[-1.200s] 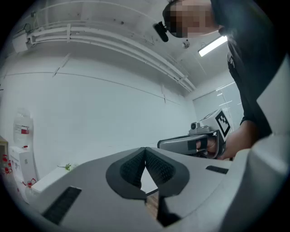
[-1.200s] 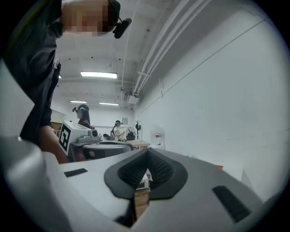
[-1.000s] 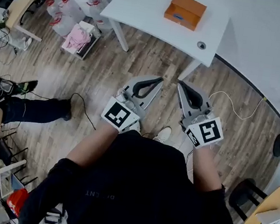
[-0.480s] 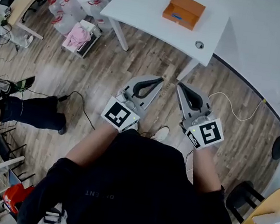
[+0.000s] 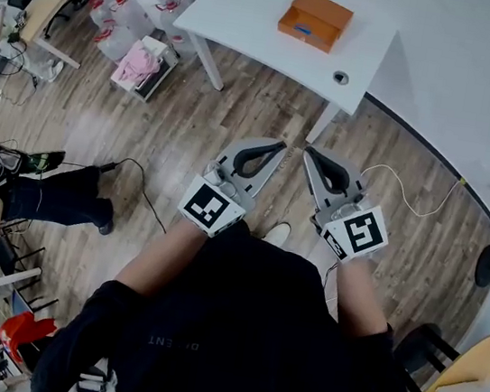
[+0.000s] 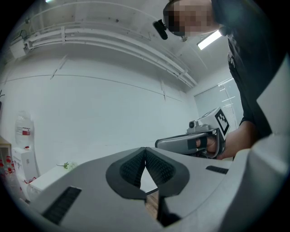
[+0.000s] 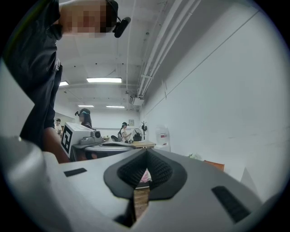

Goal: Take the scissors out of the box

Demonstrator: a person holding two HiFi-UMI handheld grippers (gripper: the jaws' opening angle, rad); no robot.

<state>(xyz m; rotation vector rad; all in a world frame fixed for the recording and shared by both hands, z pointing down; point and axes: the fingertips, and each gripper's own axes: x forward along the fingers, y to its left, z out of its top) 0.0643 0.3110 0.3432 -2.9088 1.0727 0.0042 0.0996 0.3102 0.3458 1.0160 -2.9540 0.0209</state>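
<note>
An orange box (image 5: 315, 20) lies on the white table (image 5: 253, 18) far ahead, a small blue patch on its front; no scissors show. In the right gripper view the box (image 7: 214, 165) is a small orange sliver at the right. I hold both grippers level over the wooden floor, well short of the table. The left gripper (image 5: 282, 146) (image 6: 145, 148) is shut and empty. The right gripper (image 5: 309, 152) (image 7: 146, 150) has its tips still together; its jaws are opening, with nothing between them.
The table stands on slanted white legs (image 5: 322, 122) and has a round grommet (image 5: 340, 78). Water jugs (image 5: 106, 28) and a pink cloth (image 5: 138, 65) sit at the left. A seated person's leg (image 5: 63, 195) and cables (image 5: 410, 192) lie on the floor. A stool (image 5: 428, 341) is at the right.
Both grippers have been carried a little forward with the person's step, staying side by side. The box sits slightly further left in the head view. The seated person's leg has shifted.
</note>
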